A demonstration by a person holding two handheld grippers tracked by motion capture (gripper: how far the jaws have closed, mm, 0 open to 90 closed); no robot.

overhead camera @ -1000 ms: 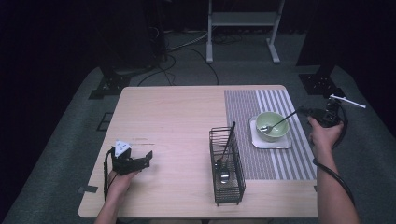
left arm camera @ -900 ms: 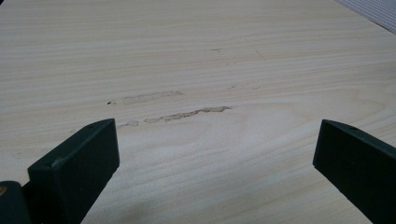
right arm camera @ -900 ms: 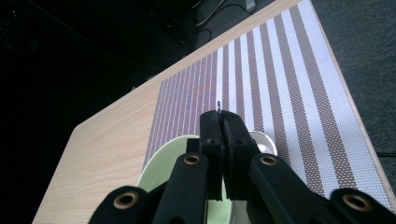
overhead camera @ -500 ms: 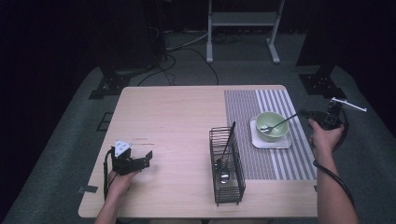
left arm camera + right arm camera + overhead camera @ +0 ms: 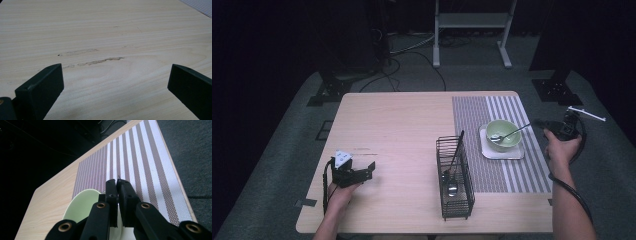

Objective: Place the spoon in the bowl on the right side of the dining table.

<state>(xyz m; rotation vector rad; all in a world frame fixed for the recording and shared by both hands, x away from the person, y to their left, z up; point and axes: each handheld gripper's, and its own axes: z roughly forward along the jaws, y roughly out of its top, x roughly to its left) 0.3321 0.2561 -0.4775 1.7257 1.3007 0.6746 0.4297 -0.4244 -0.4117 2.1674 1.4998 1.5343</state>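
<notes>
We see the right hand-held gripper [image 5: 548,123] at the right edge of the high view, its jaws pinched nearly together on the tip of a spoon [image 5: 508,134] handle; the spoon's bowl end rests inside the green bowl [image 5: 503,135] in the right middle of the frame. In the right gripper view a thin sliver of metal pokes out between the closed jaws.

We judge the grip risky: it sits at the far tip of the handle, so the spoon could pivot or slip out on lifting, or its bowl end could catch the rim and drag or tip the green bowl off its white coaster [image 5: 502,150].

The left hand-held gripper [image 5: 362,172] lies wide open and empty on the tabletop [image 5: 402,125], lower left.

We count one bowl, one coaster, one striped placemat [image 5: 507,107], one wire caddy [image 5: 454,177] holding two utensils, and one spoon in the bowl.
</notes>
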